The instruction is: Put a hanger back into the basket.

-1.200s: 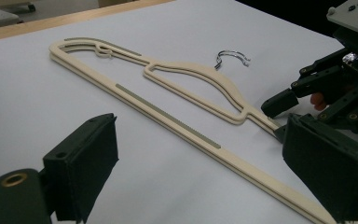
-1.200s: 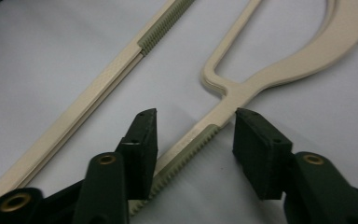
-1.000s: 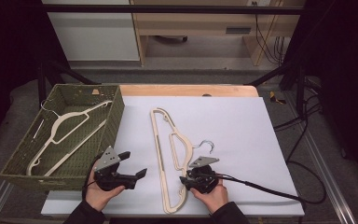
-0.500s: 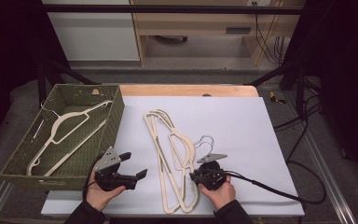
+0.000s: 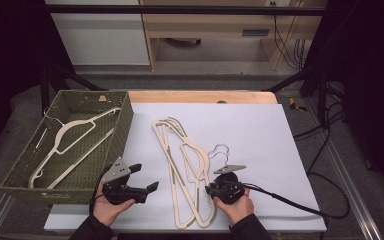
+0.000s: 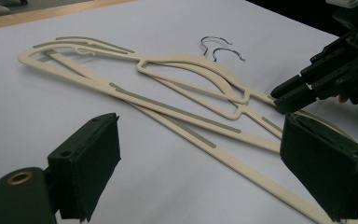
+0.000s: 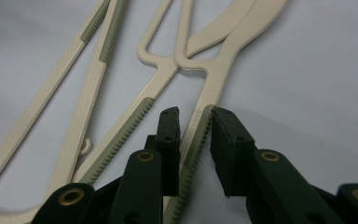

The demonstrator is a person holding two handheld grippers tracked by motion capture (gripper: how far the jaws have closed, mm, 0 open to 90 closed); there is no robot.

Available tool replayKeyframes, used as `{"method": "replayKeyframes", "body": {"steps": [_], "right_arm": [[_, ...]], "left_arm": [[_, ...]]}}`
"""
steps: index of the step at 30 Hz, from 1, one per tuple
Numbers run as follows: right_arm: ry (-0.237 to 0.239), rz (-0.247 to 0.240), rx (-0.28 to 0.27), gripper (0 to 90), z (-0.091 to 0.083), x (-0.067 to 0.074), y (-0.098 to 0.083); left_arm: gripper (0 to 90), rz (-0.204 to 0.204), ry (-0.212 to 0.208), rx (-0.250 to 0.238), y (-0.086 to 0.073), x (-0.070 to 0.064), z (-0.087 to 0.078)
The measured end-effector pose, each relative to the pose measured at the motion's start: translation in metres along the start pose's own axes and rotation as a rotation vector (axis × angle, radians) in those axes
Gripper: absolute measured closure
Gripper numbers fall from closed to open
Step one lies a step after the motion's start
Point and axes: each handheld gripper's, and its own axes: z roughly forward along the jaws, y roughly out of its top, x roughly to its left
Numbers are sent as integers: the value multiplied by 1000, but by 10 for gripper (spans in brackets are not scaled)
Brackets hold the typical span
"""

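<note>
At the table's near edge, the right gripper [image 5: 211, 190] is seen with its jaws closed onto one arm of the upper hanger [image 7: 200, 133], gripped edgewise. The pair's long axis runs toward eleven o'clock. The left gripper [image 5: 147, 179], jaws wide and empty, is held at nine o'clock; the basket [image 5: 125, 130] lies beyond.

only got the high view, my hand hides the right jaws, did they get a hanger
observer: yes, the right gripper has just been closing and one hanger arm is pinched between its pads.
operator: where on the arm
observer: on its ribbed grey strip, near the strip's end.
operator: is the other hanger caught too
observer: no, the other hanger lies just outside the jaws, alongside one of them.
</note>
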Motion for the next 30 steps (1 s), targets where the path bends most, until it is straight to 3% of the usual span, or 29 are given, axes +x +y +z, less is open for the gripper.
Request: {"method": "replayKeyframes", "body": {"steps": [5,8,10,30], "right_arm": [[61,81,-9,787,0,-12,2],[42,85,-12,800,-3,-18,2],[57,94,-10,800,-4,-20,2],[145,-23,-136,809,-28,-16,2]], "left_arm": [[121,1,-3,4,0,0,1],[121,0,-2,6,-1,0,1],[121,0,-2,6,-1,0,1],[120,-12,3,7,1,2,3]]}}
